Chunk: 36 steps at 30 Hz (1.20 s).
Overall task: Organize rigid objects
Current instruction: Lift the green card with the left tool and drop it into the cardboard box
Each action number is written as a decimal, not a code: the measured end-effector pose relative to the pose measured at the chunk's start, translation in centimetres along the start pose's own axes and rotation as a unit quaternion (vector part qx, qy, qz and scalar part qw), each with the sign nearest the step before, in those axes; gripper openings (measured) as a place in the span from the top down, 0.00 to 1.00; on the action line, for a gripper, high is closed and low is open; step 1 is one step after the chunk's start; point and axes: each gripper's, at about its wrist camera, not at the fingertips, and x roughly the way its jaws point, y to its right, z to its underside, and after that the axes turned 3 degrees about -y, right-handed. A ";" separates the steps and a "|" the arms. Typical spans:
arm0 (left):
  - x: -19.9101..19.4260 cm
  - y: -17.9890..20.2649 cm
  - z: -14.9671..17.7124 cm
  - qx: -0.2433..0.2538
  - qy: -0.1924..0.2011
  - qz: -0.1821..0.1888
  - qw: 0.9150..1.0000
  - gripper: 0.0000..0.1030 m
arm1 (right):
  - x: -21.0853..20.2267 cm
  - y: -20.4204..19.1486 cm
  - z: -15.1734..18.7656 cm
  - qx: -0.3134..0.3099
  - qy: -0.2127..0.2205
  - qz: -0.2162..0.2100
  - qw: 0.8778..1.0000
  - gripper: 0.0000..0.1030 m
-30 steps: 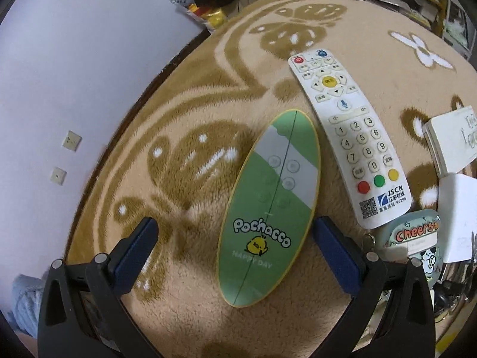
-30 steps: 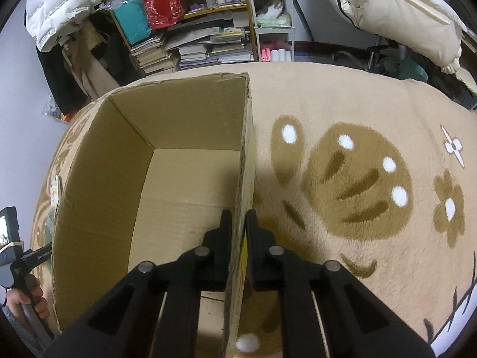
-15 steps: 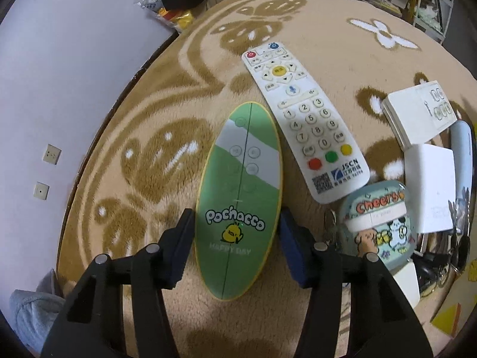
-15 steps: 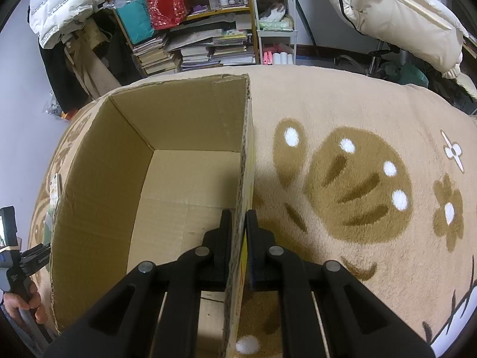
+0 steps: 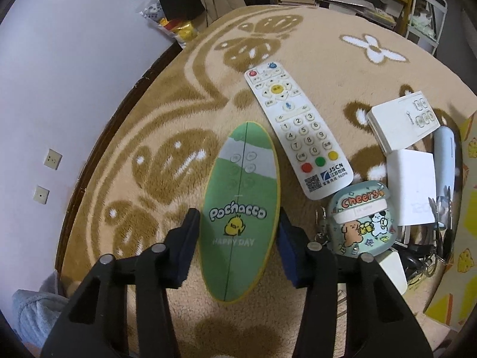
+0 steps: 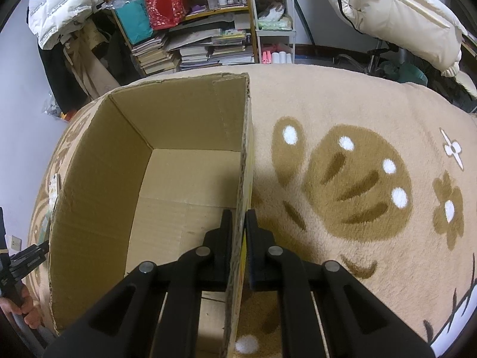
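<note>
On carpet (image 6: 342, 113), bare cardboard box (image 6: 98, 185), wall clamped

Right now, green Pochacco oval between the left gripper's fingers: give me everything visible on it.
The green oval remote is flat and surfboard-shaped, with a thin yellow rim, a dark seam down its length and a white band holding faint round buttons. It is printed "Pochacco", a yellow chick and "HAPPY DAY". It looks like hard plastic, lying face up on the beige rug. The left gripper straddles its near half, pads at both edges; firm contact is unclear. The white remote lies just right of it.
</note>
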 end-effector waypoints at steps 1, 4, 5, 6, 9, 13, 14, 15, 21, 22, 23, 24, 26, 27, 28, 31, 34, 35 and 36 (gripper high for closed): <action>0.0 0.0 0.0 0.001 -0.001 0.001 1.000 0.92 | 0.0 -0.1 -0.1 -0.001 0.000 0.001 1.000 0.91; 0.6 -0.2 0.0 -0.004 -0.013 0.013 1.000 0.94 | 0.0 0.1 0.0 -0.002 0.001 0.001 1.000 0.91; 0.8 -0.1 0.0 -0.001 -0.016 0.009 1.000 0.94 | 0.0 0.1 0.0 -0.002 0.000 0.001 1.000 0.91; 1.0 0.0 0.0 0.001 -0.018 0.006 1.000 0.94 | 0.0 0.1 0.0 -0.002 0.000 0.001 1.000 0.91; 0.8 0.1 0.1 0.004 -0.014 0.001 1.000 0.94 | -0.1 0.1 0.0 -0.002 0.001 0.001 1.000 0.91; 0.0 0.0 0.1 0.006 -0.005 -0.003 1.000 0.94 | -0.1 0.1 0.0 0.000 0.001 0.000 1.000 0.91; -0.4 -0.1 0.2 0.005 -0.001 -0.003 1.000 0.94 | -0.1 0.0 0.0 0.000 0.001 0.000 1.000 0.91; -0.7 -0.2 0.1 0.004 0.004 -0.002 1.000 0.94 | -0.1 0.0 0.0 -0.001 0.001 0.001 1.000 0.91; -3.8 -0.6 0.3 0.001 0.048 0.006 0.999 0.94 | 0.0 0.0 0.1 0.000 0.001 0.000 1.000 0.91; -4.3 -0.6 0.2 0.000 0.056 0.007 0.998 0.94 | -0.1 0.0 -0.1 0.000 0.001 0.000 1.000 0.91; -4.7 -0.7 0.3 -0.001 0.063 0.009 0.998 0.94 | 0.0 0.1 0.1 -0.001 0.001 0.000 1.000 0.91; -5.2 -0.8 0.3 -0.003 0.070 0.011 0.997 0.94 | 0.0 0.1 0.1 0.000 0.001 0.000 1.000 0.91; -6.3 -1.0 0.2 -0.005 0.087 0.019 0.996 0.94 | -0.1 0.1 -0.1 -0.002 0.001 0.000 1.000 0.91; -6.9 -1.1 0.2 -0.005 0.097 0.023 0.995 0.94 | -0.1 0.0 0.0 -0.002 0.001 0.000 1.000 0.91; -7.4 -1.0 0.3 -0.003 0.103 0.026 0.994 0.94 | -0.1 0.1 -0.2 -0.003 0.001 0.001 1.000 0.91; -8.6 -0.8 0.5 -0.002 0.112 0.035 0.993 0.94 | -0.1 -0.1 -0.2 -0.005 0.002 0.001 1.000 0.91; -9.6 -0.8 0.5 -0.006 0.125 0.033 0.992 0.94 | 0.0 -0.3 0.0 -0.005 0.002 0.001 1.000 0.91; -10.0 -0.9 0.5 -0.007 0.131 0.034 0.991 0.94 | 0.0 -0.3 0.1 -0.004 0.002 0.000 1.000 0.91; -10.2 -1.0 0.5 -0.008 0.135 0.034 0.990 0.94 | 0.0 -0.3 0.0 -0.003 0.002 -0.001 1.000 0.91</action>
